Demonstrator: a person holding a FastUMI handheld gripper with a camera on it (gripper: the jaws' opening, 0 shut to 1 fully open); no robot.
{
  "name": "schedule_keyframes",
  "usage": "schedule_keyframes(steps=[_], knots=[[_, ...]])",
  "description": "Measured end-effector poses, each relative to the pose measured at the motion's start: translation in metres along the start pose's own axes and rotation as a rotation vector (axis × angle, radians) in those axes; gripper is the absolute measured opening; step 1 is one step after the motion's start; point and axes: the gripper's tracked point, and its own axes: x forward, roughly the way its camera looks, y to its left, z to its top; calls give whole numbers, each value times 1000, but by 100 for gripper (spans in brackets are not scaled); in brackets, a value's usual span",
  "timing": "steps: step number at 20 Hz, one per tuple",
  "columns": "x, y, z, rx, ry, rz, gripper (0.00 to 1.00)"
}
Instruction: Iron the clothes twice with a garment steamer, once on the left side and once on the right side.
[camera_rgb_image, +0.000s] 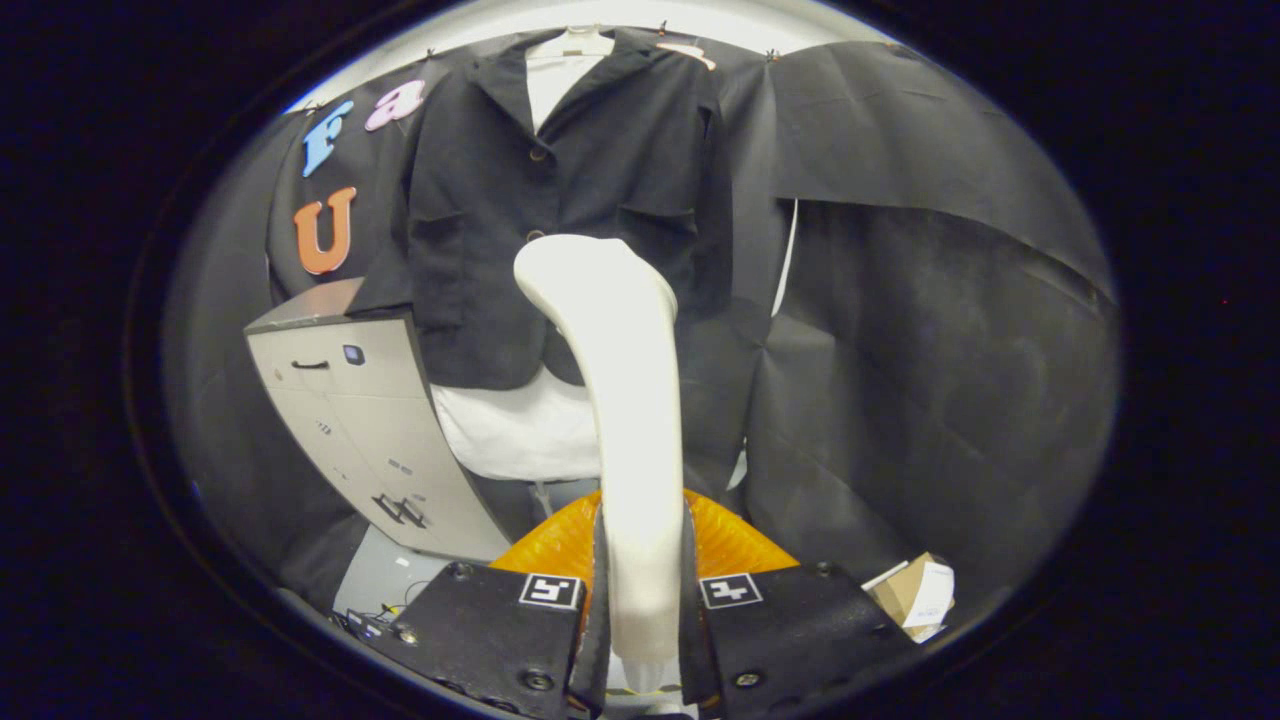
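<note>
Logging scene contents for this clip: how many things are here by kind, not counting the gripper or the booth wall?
Garments: 2, a dark jacket over a white shirt
Steamers: 1, the white steamer clamped between both fingers of the gripper
Cabinets: 1, the grey cabinet beside the jacket
Boxes: 1, a cardboard box beyond the fingers
Total: 5

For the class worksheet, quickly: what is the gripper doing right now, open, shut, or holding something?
Gripper: shut on the garment steamer, both fingers pressing its white handle, head raised toward the dark jacket.
</note>
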Motion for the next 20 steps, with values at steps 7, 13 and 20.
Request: schedule_keyframes(steps=[7, 13, 20], knots=[[-76, -66, 31, -46, -158, 95, 30], [-140, -104, 62, -43, -280, 216, 30], [-204, -99, 92, 33, -393, 334, 30]])
